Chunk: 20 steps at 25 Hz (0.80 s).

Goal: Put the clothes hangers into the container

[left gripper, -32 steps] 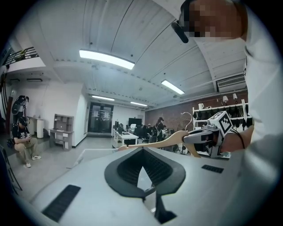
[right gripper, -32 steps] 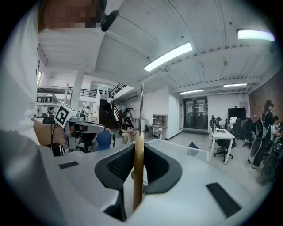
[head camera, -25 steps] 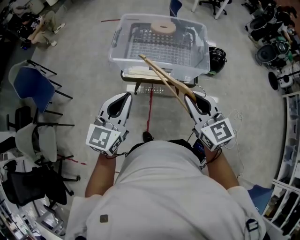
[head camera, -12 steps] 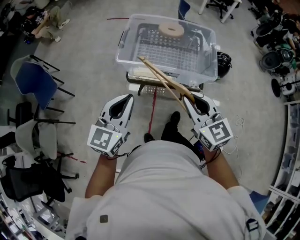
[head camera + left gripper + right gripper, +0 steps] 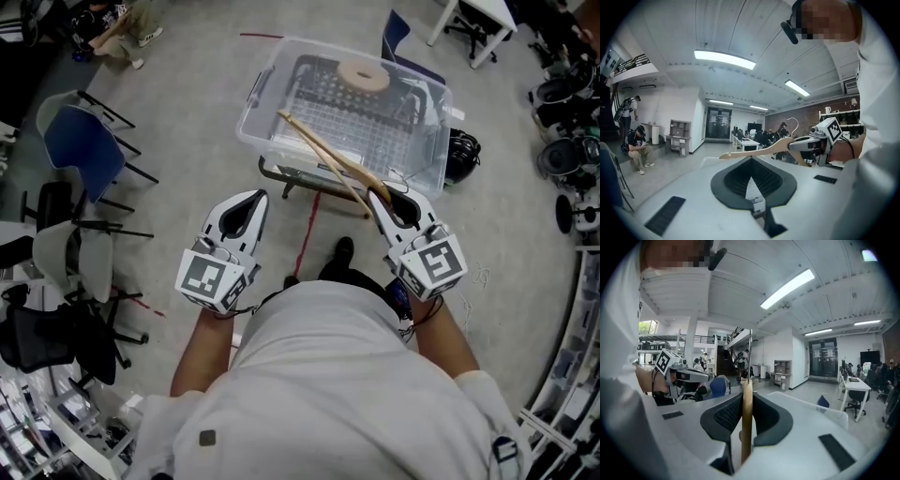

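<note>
My right hand-held gripper [image 5: 388,199] pinching pale wooden clothes hanger [image 5: 330,161] near its middle, far tip pointed toward clear plastic container [image 5: 255,105], likely for drop-in. Left hand-held gripper [image 5: 251,201] pressed together, empty.

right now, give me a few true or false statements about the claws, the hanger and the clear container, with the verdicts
1. The right claw is shut on a wooden clothes hanger. True.
2. The left claw holds a hanger too. False: its jaws are together with nothing between them.
3. The hanger lies inside the clear container. False: the right claw holds it, with its far end raised toward the container.
4. A round tan ring sits at the container's far end. True.
5. The container sits directly on the floor. False: it rests on a low stand with dark legs.
</note>
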Tool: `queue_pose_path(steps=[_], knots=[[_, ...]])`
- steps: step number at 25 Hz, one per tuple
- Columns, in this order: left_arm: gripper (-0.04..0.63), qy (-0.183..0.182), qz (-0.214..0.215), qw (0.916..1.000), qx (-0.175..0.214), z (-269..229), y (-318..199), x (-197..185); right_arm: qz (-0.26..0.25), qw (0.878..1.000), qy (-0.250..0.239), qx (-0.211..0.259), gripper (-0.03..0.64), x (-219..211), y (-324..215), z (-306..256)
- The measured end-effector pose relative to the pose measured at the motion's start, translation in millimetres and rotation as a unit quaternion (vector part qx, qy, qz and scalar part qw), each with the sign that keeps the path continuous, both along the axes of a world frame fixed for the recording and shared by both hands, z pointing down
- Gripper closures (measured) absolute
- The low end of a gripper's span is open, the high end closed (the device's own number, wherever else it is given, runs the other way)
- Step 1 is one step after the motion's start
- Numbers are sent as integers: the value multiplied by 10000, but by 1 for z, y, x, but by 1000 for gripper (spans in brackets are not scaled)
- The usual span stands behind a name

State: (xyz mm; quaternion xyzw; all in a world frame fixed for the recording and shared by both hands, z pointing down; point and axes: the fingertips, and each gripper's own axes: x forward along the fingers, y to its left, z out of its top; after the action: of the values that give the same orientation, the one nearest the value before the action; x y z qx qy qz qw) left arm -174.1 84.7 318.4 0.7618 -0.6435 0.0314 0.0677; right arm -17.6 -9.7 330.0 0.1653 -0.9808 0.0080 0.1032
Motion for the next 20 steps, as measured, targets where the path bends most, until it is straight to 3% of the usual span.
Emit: queue_pose_path(steps=[12, 20], knots=[[580, -104, -355, 9993, -12, -9, -111, 42, -456, 9989, -70, 50, 549, 31, -121, -5], [580, -176, -506, 9985, -64, -4, -144, 58, -703, 9975, -60, 37, 549, 42, -160, 1]])
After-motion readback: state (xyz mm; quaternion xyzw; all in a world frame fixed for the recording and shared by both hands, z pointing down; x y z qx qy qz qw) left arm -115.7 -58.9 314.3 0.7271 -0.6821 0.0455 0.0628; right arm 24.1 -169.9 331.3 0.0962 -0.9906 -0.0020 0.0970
